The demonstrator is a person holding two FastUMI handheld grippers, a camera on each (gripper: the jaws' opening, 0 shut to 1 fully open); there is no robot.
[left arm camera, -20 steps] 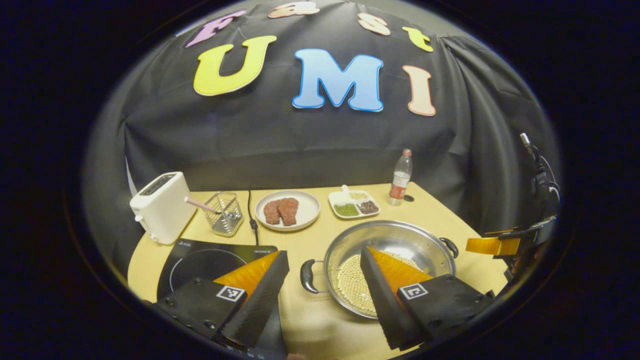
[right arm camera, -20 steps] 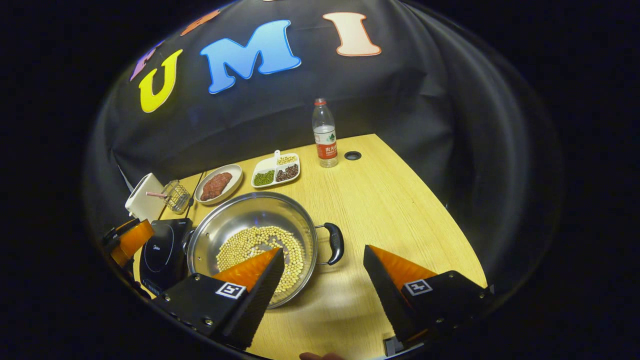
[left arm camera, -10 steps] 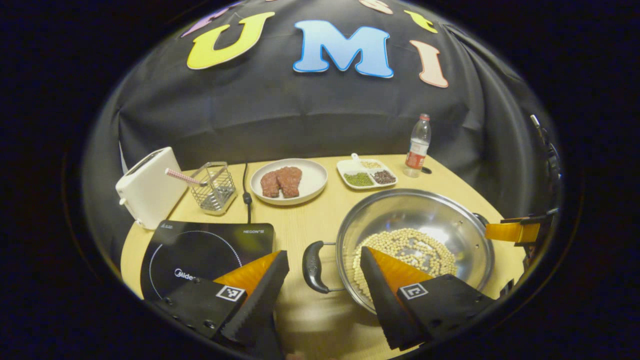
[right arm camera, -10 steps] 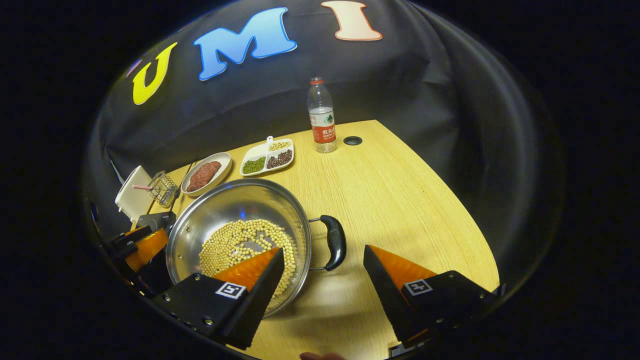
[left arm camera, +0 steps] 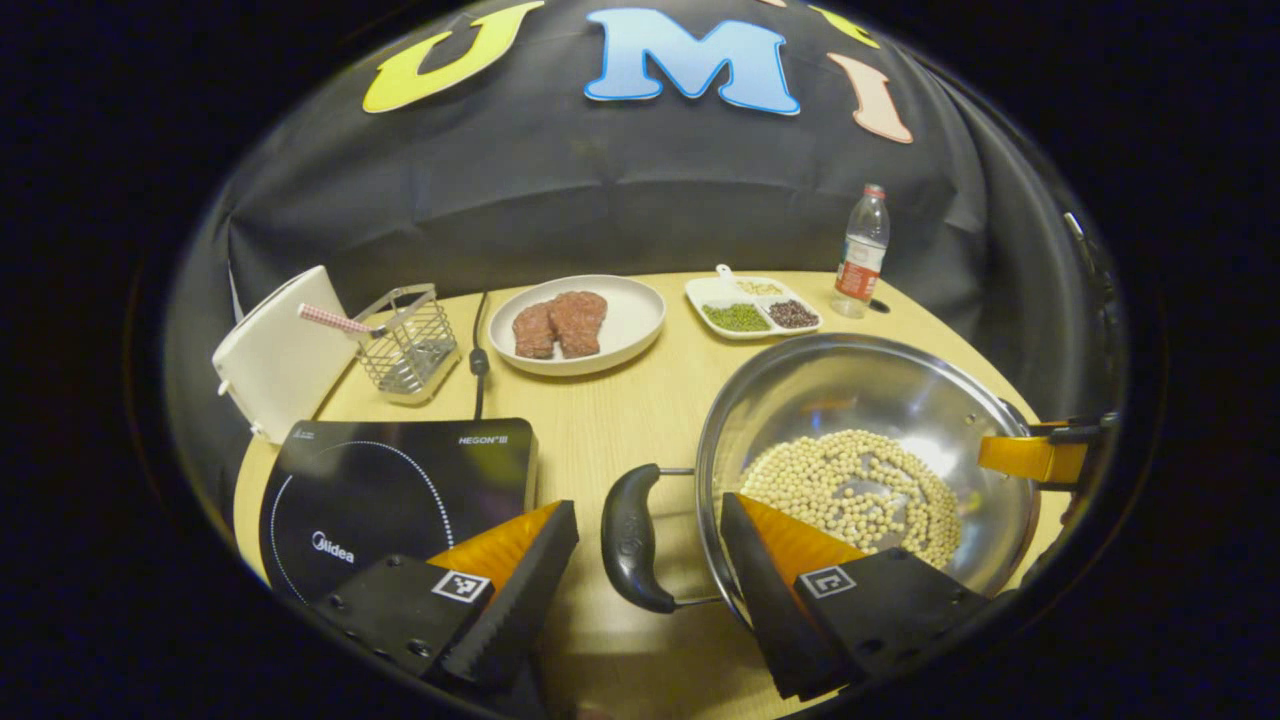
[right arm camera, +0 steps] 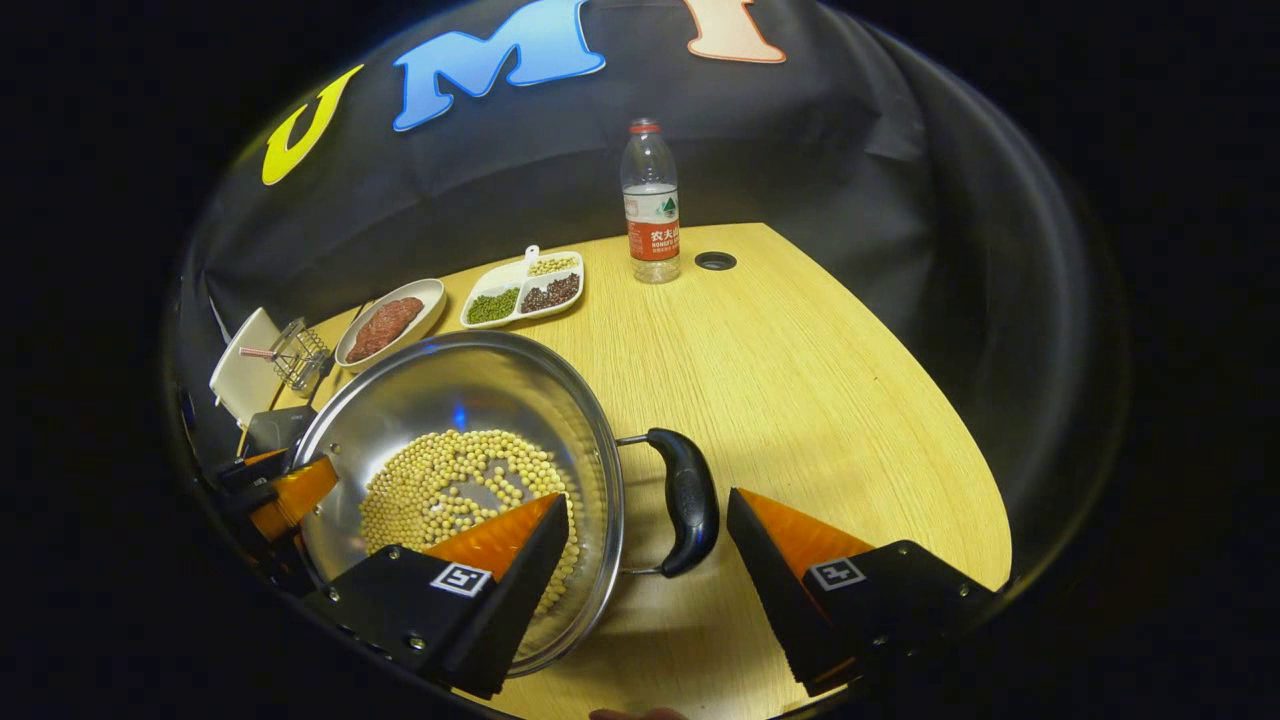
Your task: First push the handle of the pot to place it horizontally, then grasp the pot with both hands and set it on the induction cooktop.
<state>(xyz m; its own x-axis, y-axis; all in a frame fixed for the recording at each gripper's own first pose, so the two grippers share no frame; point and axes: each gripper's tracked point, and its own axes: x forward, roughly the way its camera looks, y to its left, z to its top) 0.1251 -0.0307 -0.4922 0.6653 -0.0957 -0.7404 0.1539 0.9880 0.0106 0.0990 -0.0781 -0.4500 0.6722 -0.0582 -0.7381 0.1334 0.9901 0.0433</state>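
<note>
While the pot (left arm camera: 868, 440) sits on the wooden surface (right arm camera: 800, 380) to the right of the induction cooktop (left arm camera: 390, 490), both grippers stand wide open at its two side handles. Left gripper (left arm camera: 650, 560): fingers spread, the pot's left handle (left arm camera: 630, 538) lying in the gap between them, no contact visible; its right finger (left arm camera: 775, 545) overlaps the pot's near rim. Right gripper (right arm camera: 648, 555): likewise spread, the right handle (right arm camera: 690, 500) between its fingers and untouched; its left finger (right arm camera: 505, 545) hangs over the bowl.

Pot holds a layer of pale round beans (right arm camera: 455, 490). It rests beside the cooktop, not on it; a strip of bare wood separates them.

Farther back: white toaster (left arm camera: 275, 355), wire basket (left arm camera: 408, 335) with a striped straw, plate of meat (left arm camera: 577, 322), divided dish (left arm camera: 752, 305) of beans, water bottle (right arm camera: 651, 203) near the far edge.
</note>
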